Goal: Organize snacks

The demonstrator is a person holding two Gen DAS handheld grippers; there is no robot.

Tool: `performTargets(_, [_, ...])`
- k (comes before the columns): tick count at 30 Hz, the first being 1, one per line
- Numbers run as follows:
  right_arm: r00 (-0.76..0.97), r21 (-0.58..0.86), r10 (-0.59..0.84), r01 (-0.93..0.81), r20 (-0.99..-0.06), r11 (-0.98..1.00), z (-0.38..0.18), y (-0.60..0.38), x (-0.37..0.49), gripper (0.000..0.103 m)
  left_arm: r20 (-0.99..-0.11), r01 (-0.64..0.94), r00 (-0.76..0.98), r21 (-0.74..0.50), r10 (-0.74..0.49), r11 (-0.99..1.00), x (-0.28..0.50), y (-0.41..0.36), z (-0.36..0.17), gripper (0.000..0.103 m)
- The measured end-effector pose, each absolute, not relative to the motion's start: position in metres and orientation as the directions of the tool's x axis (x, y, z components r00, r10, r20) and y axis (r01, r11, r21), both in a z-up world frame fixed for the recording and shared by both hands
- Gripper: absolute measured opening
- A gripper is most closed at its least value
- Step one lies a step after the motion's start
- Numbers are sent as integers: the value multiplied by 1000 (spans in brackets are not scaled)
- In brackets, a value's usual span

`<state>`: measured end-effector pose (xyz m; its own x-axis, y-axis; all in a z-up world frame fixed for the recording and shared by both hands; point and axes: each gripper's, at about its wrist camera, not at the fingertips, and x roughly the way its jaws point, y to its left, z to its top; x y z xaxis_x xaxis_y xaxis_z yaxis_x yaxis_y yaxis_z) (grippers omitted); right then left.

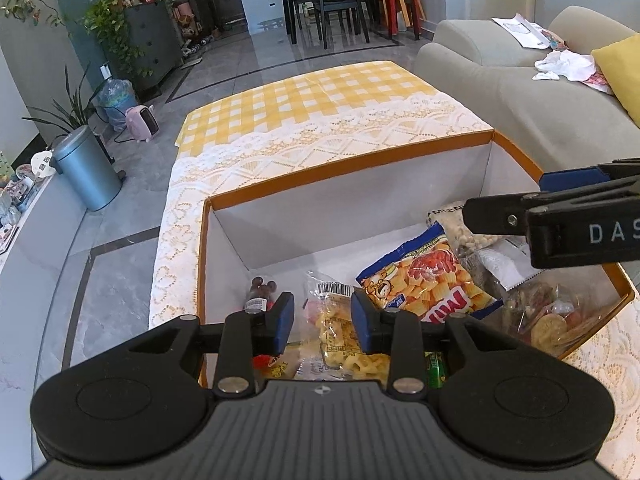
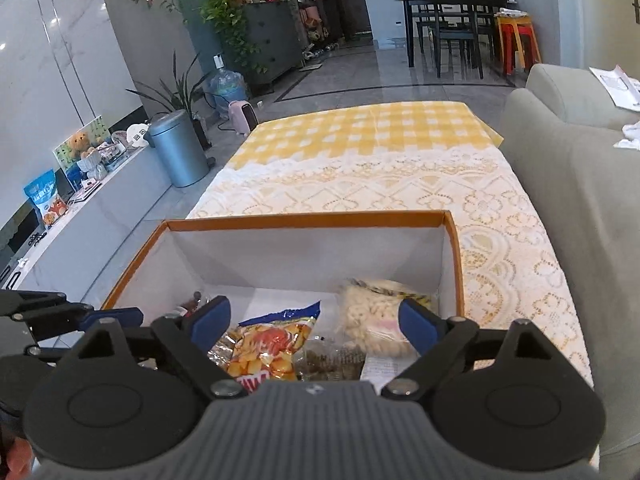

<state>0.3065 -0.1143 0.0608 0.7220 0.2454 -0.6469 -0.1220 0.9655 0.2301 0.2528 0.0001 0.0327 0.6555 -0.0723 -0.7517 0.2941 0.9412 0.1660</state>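
Snacks (image 1: 420, 280) already lie inside the box (image 1: 340, 164); left hand-held gripper (image 1: 322, 320) and right hand-held gripper (image 2: 314, 322) hover released above them, so sorting appears nearly complete.

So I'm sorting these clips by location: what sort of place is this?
Most likely a home living room opening onto a dining area. A grey sofa sits beside the cloth-covered table, a dining table with dark chairs stands at the back, and houseplants top a grey cabinet.
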Motion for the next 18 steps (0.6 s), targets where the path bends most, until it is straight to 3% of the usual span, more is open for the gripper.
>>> performTargets(5, [726,192,220,-123,-651,974,70,-112,303,88,-731,284,679,182,-64,941,249,1,38,40])
performTargets(8, [733,159,203,-129,-650,979,77,-111,297,79,-707,277,704,187,-67,943,243,1,45,40])
performTargets(12, [759,112,185,-148,-624,983,92,-108,279,78,-651,254,756,197,-68,947,227,5,61,41])
performTargets(14, [782,82,177,-160,-597,984,100,-106,265,70,-617,232,785,209,-55,950,217,7,70,41])
performTargets(18, [818,74,183,-170,-546,983,114,-108,235,70,-534,207,844,243,-48,948,192,8,83,41])
